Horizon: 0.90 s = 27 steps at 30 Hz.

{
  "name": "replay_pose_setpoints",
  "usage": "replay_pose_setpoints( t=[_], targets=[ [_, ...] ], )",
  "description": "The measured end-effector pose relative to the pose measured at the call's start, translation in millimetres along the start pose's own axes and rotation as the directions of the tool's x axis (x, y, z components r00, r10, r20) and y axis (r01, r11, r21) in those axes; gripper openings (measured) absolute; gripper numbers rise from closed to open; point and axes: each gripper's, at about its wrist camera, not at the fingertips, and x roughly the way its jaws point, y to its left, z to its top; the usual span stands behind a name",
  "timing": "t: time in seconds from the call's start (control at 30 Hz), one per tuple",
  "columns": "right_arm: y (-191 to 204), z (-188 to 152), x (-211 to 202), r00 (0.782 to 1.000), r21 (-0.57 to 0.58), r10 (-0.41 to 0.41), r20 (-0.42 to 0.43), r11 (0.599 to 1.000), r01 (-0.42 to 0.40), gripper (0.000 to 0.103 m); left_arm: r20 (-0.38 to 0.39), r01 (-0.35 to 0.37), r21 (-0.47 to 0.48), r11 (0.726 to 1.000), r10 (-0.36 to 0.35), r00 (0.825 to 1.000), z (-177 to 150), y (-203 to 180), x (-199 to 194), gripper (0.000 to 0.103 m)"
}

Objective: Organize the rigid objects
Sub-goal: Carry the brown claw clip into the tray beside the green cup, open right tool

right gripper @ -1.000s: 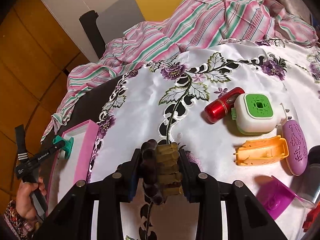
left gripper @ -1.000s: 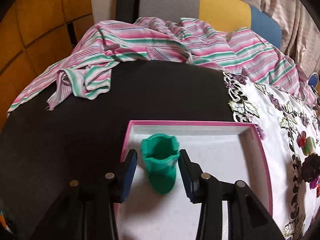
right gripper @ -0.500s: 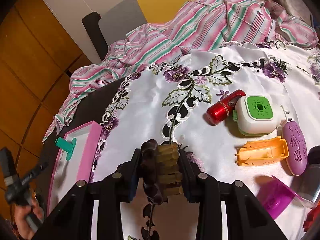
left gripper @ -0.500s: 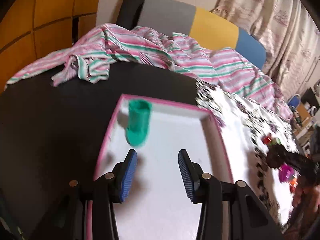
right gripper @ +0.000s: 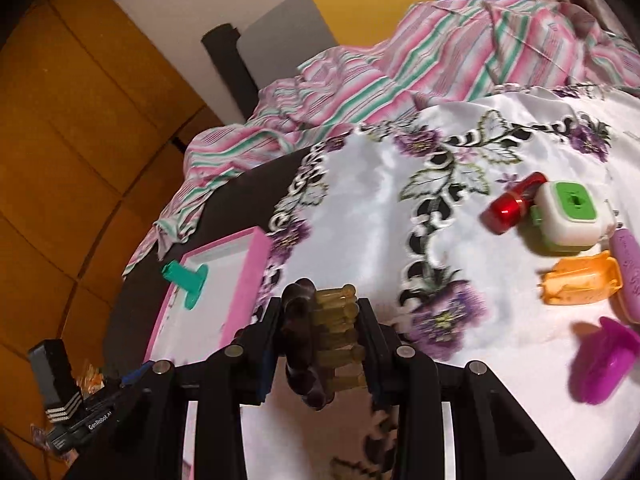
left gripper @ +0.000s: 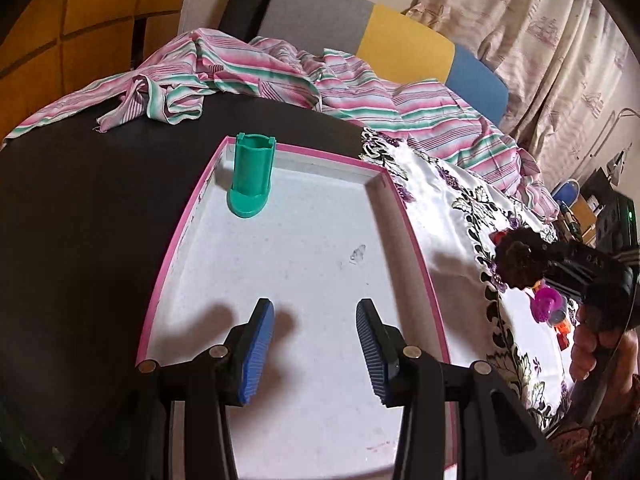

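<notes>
Left wrist view: my left gripper [left gripper: 316, 344] is hanging half open and empty over the pink-rimmed white tray [left gripper: 416, 240], green plastic holder [left gripper: 252, 180] standing far-left inside; I'm clamping the dark-and-amber ridged hair clip [right gripper: 320, 344] in the right gripper [right gripper: 320, 354], judging it needs carrying left into the tray next

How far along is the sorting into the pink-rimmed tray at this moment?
Early. Done: one item, the green holder, stands in the pink-rimmed tray, and the left gripper is open and empty above it. In hand: the right gripper is shut on a dark hair clip. Left on the floral cloth: the red tube, green-and-white box, orange case and purple pieces.
</notes>
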Motion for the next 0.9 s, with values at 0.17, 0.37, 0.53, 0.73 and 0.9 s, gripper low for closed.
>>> replay_pose_setpoints(
  t=[0.17, 0.37, 0.53, 0.73, 0.9],
  targets=[
    [35, 6, 6, 0.999, -0.042, 0.035, -0.012, 0.998, -0.036, 0.036, 0.011, 0.009, 0.008, 1.0, -0.009, 1.0, -8, 0, -8, 0.043],
    [89, 13, 34, 0.994, -0.117, 0.074, -0.075, 0.99, -0.083, 0.036, 0.015, 0.012, 0.013, 1.0, -0.012, 1.0, -17, 4, -14, 0.043],
    [125, 10, 71, 0.988, -0.171, 0.073, -0.138, 0.981, -0.096, 0.036, 0.022, 0.005, 0.025, 1.0, -0.006, 1.0, -21, 8, -21, 0.043],
    [150, 10, 120, 0.982, -0.24, -0.004, -0.19, 0.97, -0.043, 0.036, 0.029, 0.001, 0.008, 1.0, -0.001, 1.0, -24, 19, -28, 0.043],
    [154, 18, 150, 0.977, -0.258, -0.068, -0.201, 0.966, 0.014, 0.036, 0.031, 0.002, -0.003, 1.0, -0.002, 1.0, -25, 25, -33, 0.043]
  ],
)
